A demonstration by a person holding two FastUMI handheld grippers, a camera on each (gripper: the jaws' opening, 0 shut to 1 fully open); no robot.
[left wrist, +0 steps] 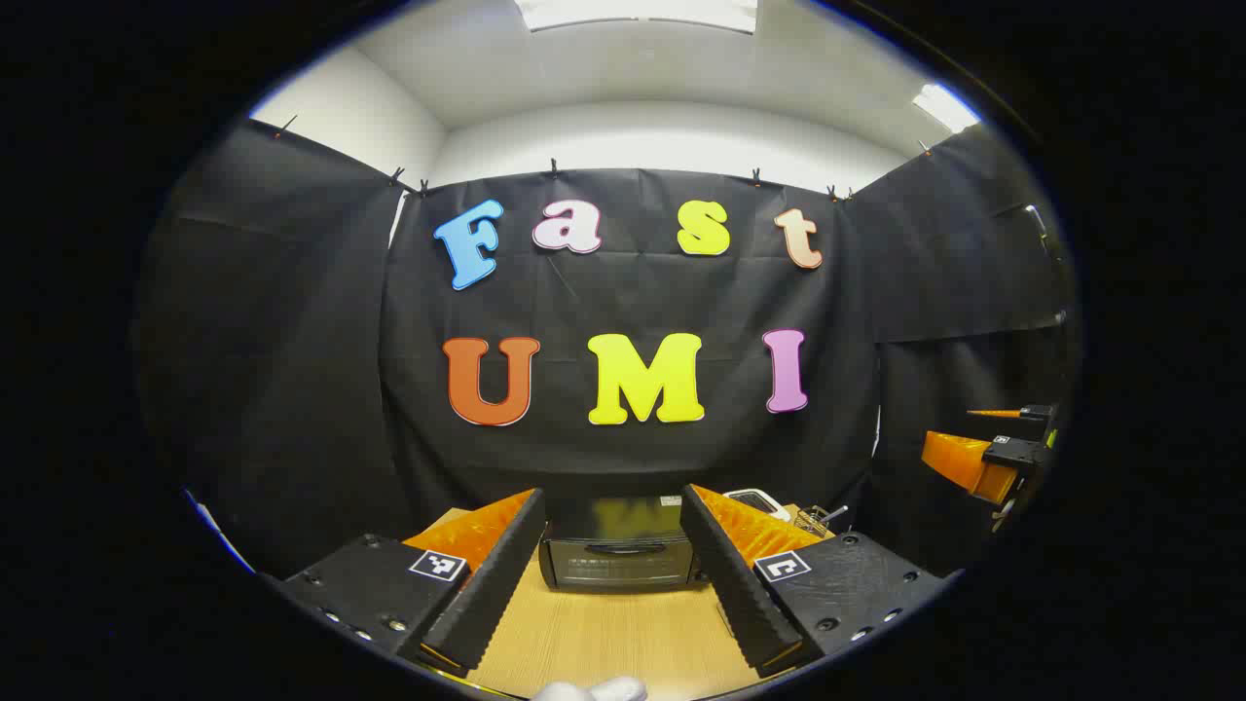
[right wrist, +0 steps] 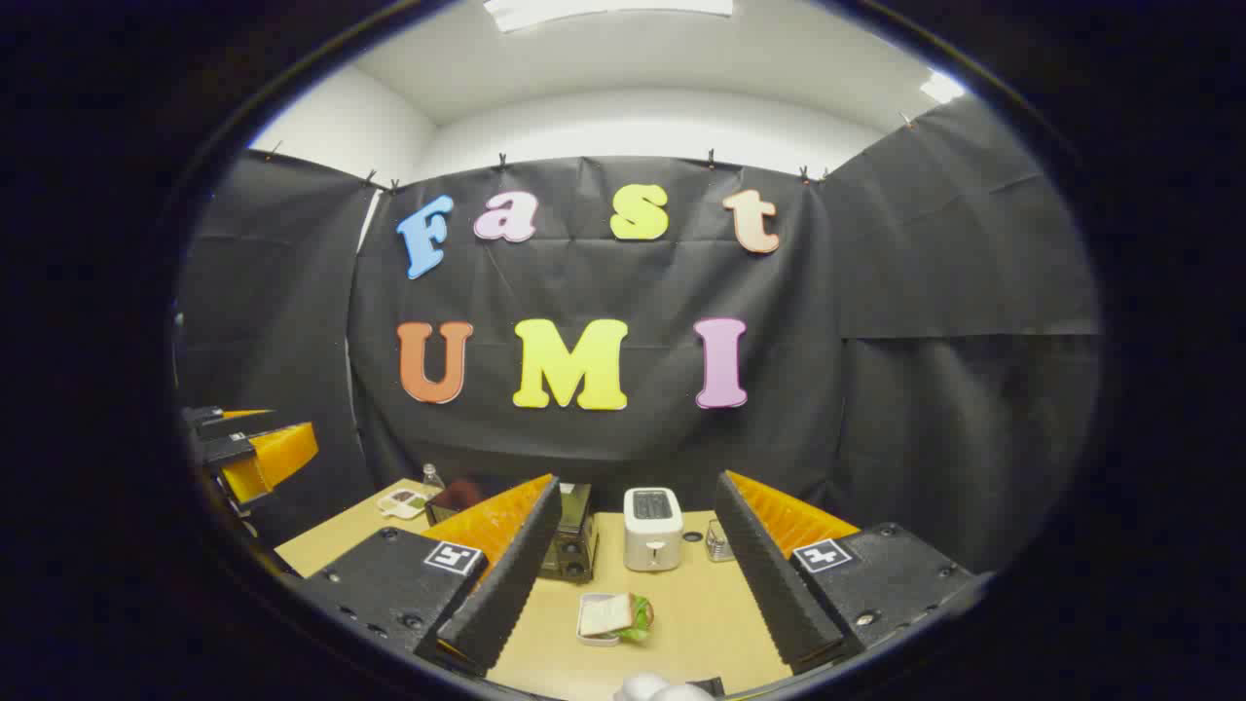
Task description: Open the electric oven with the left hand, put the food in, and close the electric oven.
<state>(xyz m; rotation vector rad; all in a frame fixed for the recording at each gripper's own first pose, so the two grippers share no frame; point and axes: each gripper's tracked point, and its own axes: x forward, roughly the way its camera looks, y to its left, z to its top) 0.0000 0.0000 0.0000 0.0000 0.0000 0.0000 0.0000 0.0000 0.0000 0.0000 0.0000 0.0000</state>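
The left gripper (left wrist: 611, 574) has its 2 fingers spread, facing the closed oven (left wrist: 619, 553); approach the door handle (left wrist: 623, 548) squarely (right gripper (right wrist: 633, 574) also spread).

The electric oven (left wrist: 619, 553) sits on the wooden table (left wrist: 604, 638) against the black cloth wall, its door shut and a dark handle running across the top of the door. The left gripper (left wrist: 615, 574) hangs above the table in front of the oven, its two fingers spread wide apart so that the oven shows in the gap between them; neither finger touches it. Just to the right of the oven, behind the right finger, stands a white toaster (left wrist: 757, 501), with a small wire rack (left wrist: 816, 518) beside it. Well to the right of the oven and higher up, the right gripper (left wrist: 993, 453) is in the air.
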